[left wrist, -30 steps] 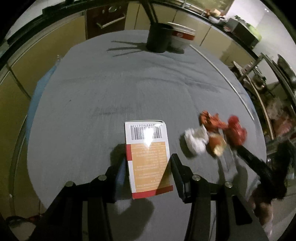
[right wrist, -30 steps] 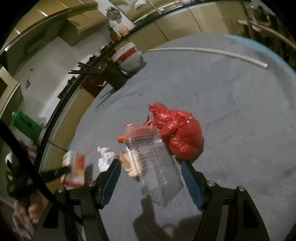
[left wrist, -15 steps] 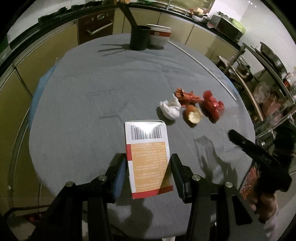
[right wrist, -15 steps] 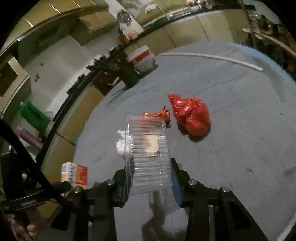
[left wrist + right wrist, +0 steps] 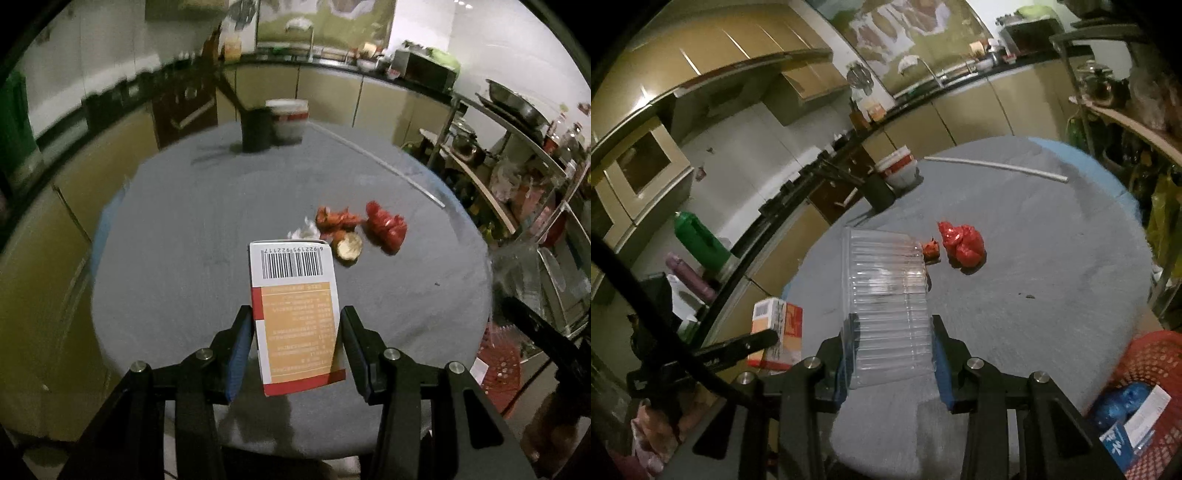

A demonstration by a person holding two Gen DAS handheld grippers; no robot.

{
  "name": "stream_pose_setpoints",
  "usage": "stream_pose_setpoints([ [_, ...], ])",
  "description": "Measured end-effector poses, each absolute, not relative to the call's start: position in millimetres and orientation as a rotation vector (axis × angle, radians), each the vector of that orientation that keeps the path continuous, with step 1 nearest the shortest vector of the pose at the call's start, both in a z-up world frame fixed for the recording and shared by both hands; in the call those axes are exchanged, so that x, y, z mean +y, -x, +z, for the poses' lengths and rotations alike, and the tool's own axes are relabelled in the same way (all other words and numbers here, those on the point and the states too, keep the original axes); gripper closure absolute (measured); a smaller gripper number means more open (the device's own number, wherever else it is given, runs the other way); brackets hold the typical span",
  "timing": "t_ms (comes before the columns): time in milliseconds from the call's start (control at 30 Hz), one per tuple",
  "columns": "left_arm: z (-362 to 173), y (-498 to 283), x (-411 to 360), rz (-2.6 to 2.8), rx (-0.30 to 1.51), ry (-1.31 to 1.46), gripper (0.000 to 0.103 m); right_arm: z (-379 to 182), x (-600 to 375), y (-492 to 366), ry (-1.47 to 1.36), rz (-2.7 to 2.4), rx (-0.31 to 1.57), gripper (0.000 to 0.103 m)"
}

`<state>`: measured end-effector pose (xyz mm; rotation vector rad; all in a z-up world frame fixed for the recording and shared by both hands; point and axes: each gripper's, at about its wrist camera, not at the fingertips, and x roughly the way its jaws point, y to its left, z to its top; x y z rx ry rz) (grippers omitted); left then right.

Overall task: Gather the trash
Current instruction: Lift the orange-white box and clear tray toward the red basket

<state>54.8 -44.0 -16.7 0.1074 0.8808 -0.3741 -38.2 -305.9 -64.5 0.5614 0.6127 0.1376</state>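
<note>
My left gripper (image 5: pixel 295 325) is shut on an orange-and-white carton (image 5: pixel 295 314) with a barcode, held above the near edge of the round grey table (image 5: pixel 184 258). From the right wrist view the same carton (image 5: pixel 777 334) shows at the left. My right gripper (image 5: pixel 894 332) is shut on a clear ribbed plastic container (image 5: pixel 886 295), lifted off the table. Left on the table are a crumpled red bag (image 5: pixel 386 227) (image 5: pixel 962 243), orange scraps (image 5: pixel 336 218), a white crumpled tissue (image 5: pixel 304 232) and a round brownish piece (image 5: pixel 349 245).
A red mesh basket (image 5: pixel 1145 365) with blue trash and a small box inside stands on the floor at the right. A dark cup (image 5: pixel 255 129) and a white-and-red tub (image 5: pixel 288 120) sit at the table's far edge. A white tube (image 5: pixel 993 166) lies at the back. Shelves with pots line the right.
My right gripper closed on the clear container and lifted it off the table. Both grippers drew back and up from the table, so the remaining trash looks smaller and farther.
</note>
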Motion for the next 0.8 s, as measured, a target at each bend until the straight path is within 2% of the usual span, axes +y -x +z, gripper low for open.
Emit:
stream_pose_setpoints([
  [267,8.2,-21.6,-68.8,-0.379,0.765,-0.182,0.054,-49.5,-314.1,80.5,-0.544,0.131,0.549,0.063],
  [800,17.0,8.0,-112.5,-0.379,0.698,-0.282,0.054,-50.6,-341.8,125.1,-0.577,0.137,0.49,0.063],
])
